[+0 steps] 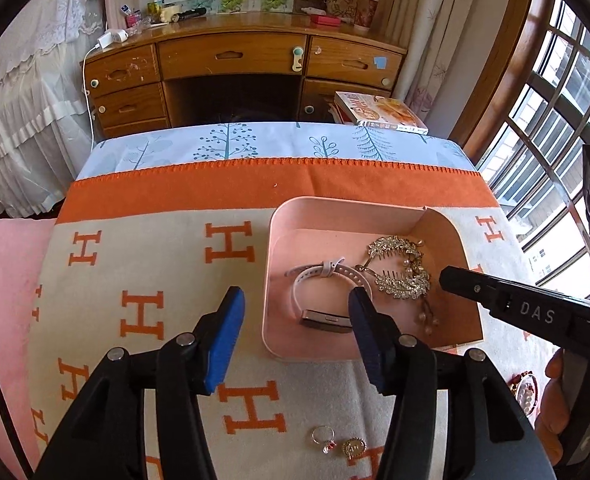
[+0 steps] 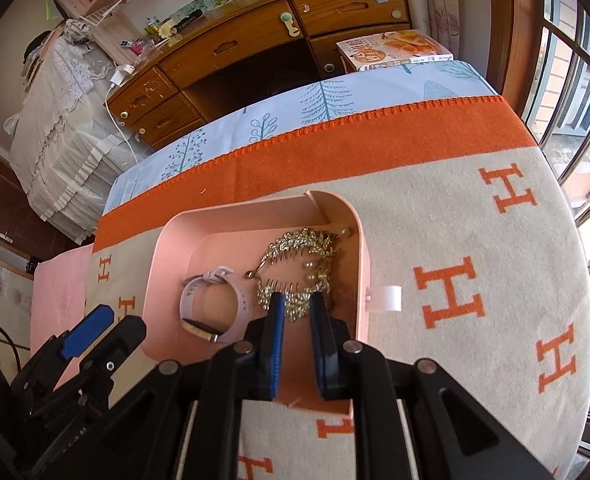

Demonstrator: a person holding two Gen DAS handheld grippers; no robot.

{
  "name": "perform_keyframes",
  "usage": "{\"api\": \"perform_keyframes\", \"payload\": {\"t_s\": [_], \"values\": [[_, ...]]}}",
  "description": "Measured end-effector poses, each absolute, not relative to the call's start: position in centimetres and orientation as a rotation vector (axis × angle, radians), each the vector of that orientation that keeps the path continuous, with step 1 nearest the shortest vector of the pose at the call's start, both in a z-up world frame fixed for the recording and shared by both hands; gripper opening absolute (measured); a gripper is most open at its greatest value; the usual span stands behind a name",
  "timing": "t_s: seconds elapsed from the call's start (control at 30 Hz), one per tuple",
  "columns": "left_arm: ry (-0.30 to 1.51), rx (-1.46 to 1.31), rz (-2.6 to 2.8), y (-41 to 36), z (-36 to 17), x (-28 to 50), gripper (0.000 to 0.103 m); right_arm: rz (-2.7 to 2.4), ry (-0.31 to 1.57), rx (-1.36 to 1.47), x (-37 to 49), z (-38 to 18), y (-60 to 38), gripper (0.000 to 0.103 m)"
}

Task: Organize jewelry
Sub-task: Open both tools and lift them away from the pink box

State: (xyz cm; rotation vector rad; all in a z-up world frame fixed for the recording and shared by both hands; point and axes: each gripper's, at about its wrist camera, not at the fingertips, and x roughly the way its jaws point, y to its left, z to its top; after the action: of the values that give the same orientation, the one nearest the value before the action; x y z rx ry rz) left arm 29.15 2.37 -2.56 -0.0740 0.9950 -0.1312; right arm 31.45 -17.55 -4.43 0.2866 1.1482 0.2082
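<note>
A pink tray [image 1: 283, 220] [image 2: 231, 220] sits on the H-patterned blanket. In it lie a pale pink smartwatch [image 1: 319, 292] [image 2: 215, 304] and gold rhinestone hair combs with pearls [image 1: 399, 268] [image 2: 299, 256]. My left gripper [image 1: 297, 308] is open and empty, over the tray's near left edge. My right gripper [image 2: 297, 302] hovers just above the near end of the combs, its jaws narrowly apart with nothing between them; it also shows in the left wrist view [image 1: 447, 276]. A ring [image 1: 323, 438] and a round gold charm [image 1: 353, 447] lie on the blanket in front of the tray.
A beaded piece [image 1: 529, 392] lies on the blanket at the right edge. A wooden desk [image 1: 235, 60] stands beyond the bed, with a book [image 1: 383, 114] at the bed's far right. Windows [image 1: 555, 120] line the right side. A pink cushion [image 1: 3, 280] lies on the left.
</note>
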Motion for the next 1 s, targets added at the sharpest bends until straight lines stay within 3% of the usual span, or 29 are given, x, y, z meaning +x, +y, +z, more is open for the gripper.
{"api": "perform_keyframes", "payload": {"t_s": [0.23,0.47,0.63,0.8,0.93,1.0], "values": [[0.979,-0.061,-0.131,2.8,-1.7,26.0,0.061,0.253,1.107,0.249,27.0,-2.1,-17.6,0.013],[0.964,-0.044,-0.148,2.7,-0.6,22.5,0.064,0.270,1.069,0.212,23.3,-0.9,-17.9,0.013],[0.960,-0.008,-0.151,2.4,-0.3,19.9,0.077,0.295,1.072,0.214,21.3,-0.8,-18.6,0.013],[0.986,0.004,-0.168,2.5,-0.2,17.7,0.077,0.317,1.075,0.197,18.9,-0.7,-19.2,0.014],[1.008,0.032,-0.171,2.5,-0.3,15.6,0.078,0.325,1.066,0.197,16.8,-0.7,-20.0,0.037],[1.011,0.038,-0.178,2.5,-0.4,14.4,0.078,0.331,1.056,0.200,15.8,-0.6,-20.4,0.037]]}}
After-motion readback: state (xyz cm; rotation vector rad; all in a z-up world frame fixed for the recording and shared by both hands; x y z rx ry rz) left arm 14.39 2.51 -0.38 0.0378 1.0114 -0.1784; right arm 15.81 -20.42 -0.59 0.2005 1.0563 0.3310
